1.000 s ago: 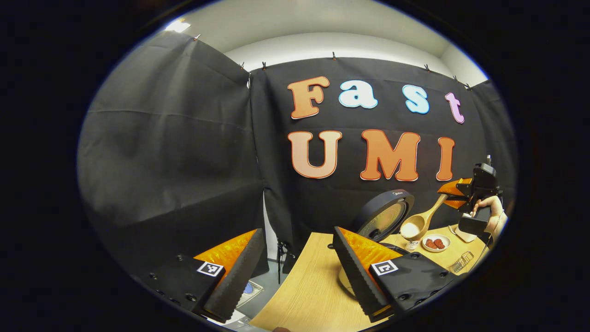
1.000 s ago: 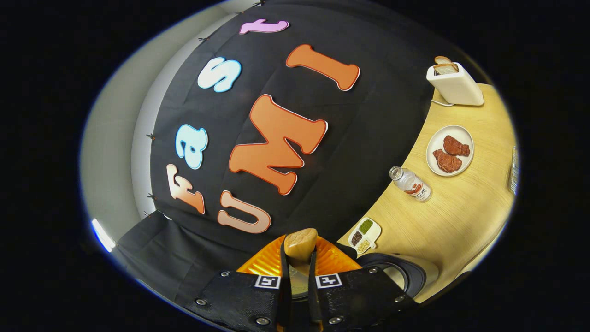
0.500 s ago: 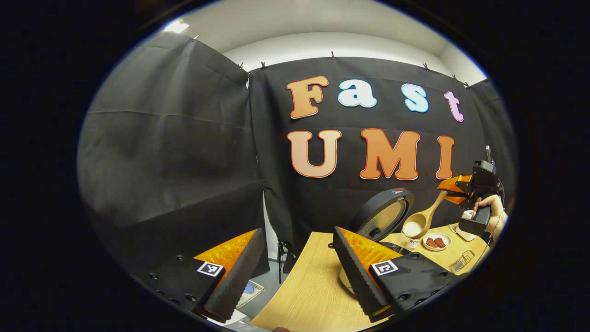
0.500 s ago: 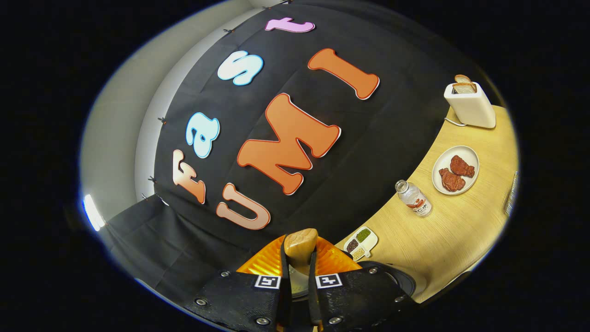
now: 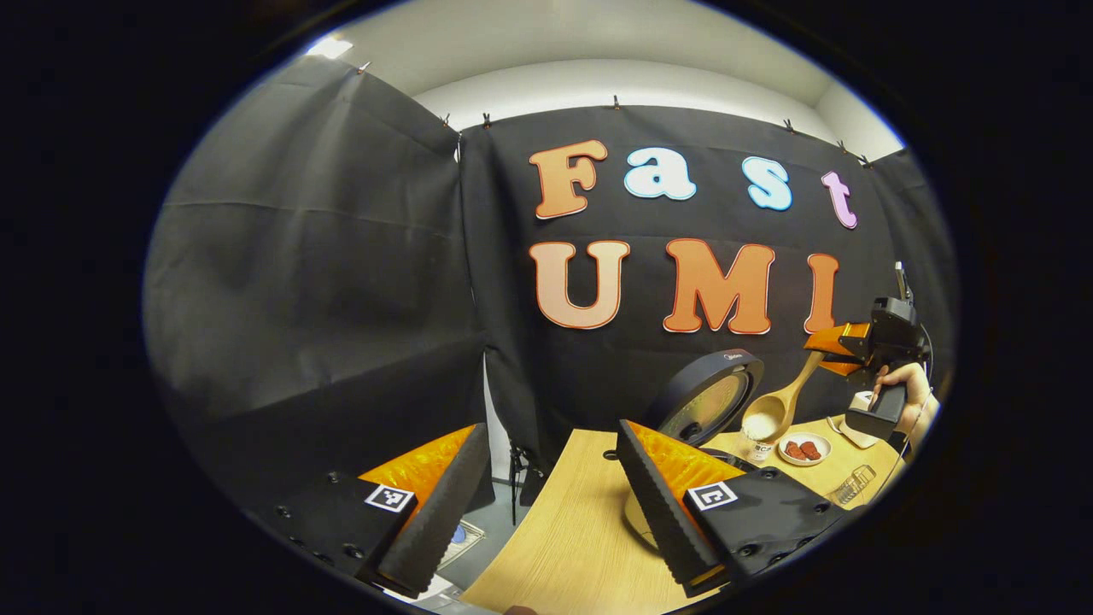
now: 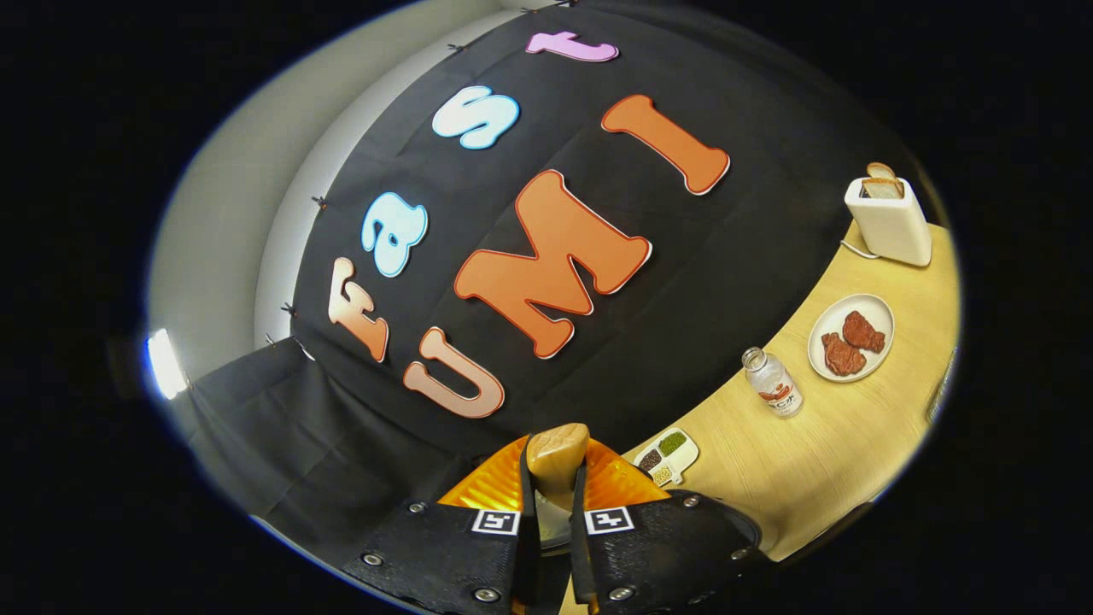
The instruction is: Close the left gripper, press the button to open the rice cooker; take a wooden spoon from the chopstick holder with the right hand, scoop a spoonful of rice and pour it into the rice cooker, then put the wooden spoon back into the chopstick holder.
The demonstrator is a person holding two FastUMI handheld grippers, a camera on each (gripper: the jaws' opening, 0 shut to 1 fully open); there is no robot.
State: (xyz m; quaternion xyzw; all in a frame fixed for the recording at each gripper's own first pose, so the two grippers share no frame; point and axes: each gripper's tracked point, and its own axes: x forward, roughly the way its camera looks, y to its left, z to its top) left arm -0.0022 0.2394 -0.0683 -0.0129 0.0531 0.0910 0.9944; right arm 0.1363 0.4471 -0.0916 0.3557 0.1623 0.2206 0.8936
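Left gripper [image 5: 546, 504] gapes wide, empty. Its view shows rice in the wooden spoon [image 5: 773, 410] by the rice cooker [image 5: 704, 397] lid. Right gripper [image 6: 553, 547] clamps the spoon handle, bowl hidden.

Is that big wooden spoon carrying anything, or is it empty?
Loaded. In the left gripper view the wooden spoon holds a white heap of rice in its bowl, beside the rice cooker's raised lid.

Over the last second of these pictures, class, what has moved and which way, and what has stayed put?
In the left gripper view, the right gripper has dipped slightly toward the open rice cooker lid, carrying the wooden spoon and its rice with it. In the right gripper view, the toaster and plate have slid lower. The grip on the spoon is unchanged; the left gripper stays open and still.
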